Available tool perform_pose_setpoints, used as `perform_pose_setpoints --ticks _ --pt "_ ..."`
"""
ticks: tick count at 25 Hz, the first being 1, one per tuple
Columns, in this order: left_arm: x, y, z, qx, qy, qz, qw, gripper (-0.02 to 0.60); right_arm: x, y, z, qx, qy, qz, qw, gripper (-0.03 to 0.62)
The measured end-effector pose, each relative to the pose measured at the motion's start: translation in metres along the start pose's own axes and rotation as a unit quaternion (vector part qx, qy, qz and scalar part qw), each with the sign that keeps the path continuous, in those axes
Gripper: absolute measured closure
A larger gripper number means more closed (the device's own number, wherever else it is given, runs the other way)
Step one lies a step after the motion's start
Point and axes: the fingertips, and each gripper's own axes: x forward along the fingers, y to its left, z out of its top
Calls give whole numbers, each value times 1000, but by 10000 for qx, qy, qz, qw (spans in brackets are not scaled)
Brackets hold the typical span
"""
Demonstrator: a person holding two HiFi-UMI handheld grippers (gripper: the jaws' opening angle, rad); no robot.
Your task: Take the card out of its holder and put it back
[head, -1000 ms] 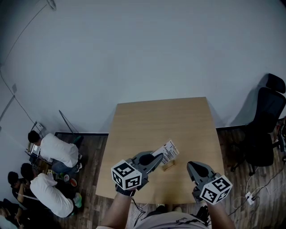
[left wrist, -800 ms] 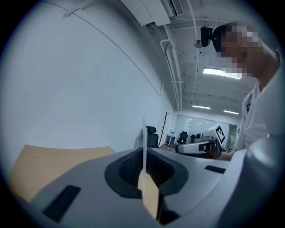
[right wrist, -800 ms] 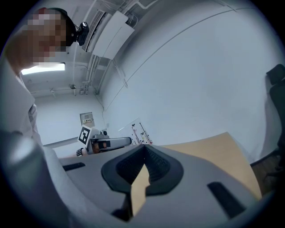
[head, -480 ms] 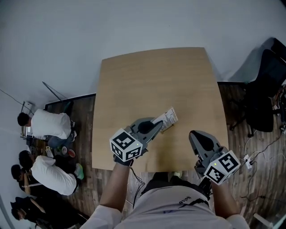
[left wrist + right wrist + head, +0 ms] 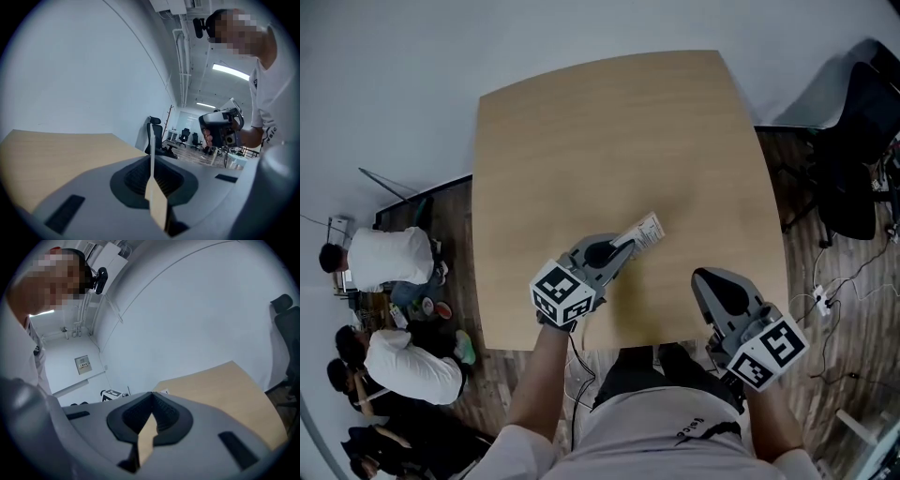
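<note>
White card (image 5: pixel 648 229) is sticking out past the left tongs (image 5: pixel 628 249), which are clenching it edge-on over the near half of the desk (image 5: pixel 609 131). The right tongs (image 5: pixel 706 278) are hanging clenched on nothing. No holder is showing, so I am judging that reseating is calling for finding it first, then lowering the card square and slowly. Counting: one card, two tongs, one desk.

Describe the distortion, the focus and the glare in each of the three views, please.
Head view: the wide lens bows the edges of the table; light is even, shadows faint. Left gripper view: dark corners around a round image, near jaws blurred, a ceiling lamp glares. Right gripper view: same dark corners, near jaws soft, the table behind sharper.
</note>
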Motion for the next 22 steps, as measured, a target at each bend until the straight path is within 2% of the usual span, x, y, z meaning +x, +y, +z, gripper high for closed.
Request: perform_pose_setpoints --ticks 13,22 --pt "24 35 -61 -17 127 -123 9998 557 4 -18 -51 333 323 -329 9984 582" --pt "29 47 -79 -130 151 146 9997 557 2 -28 -58 410 412 -464 9972 582"
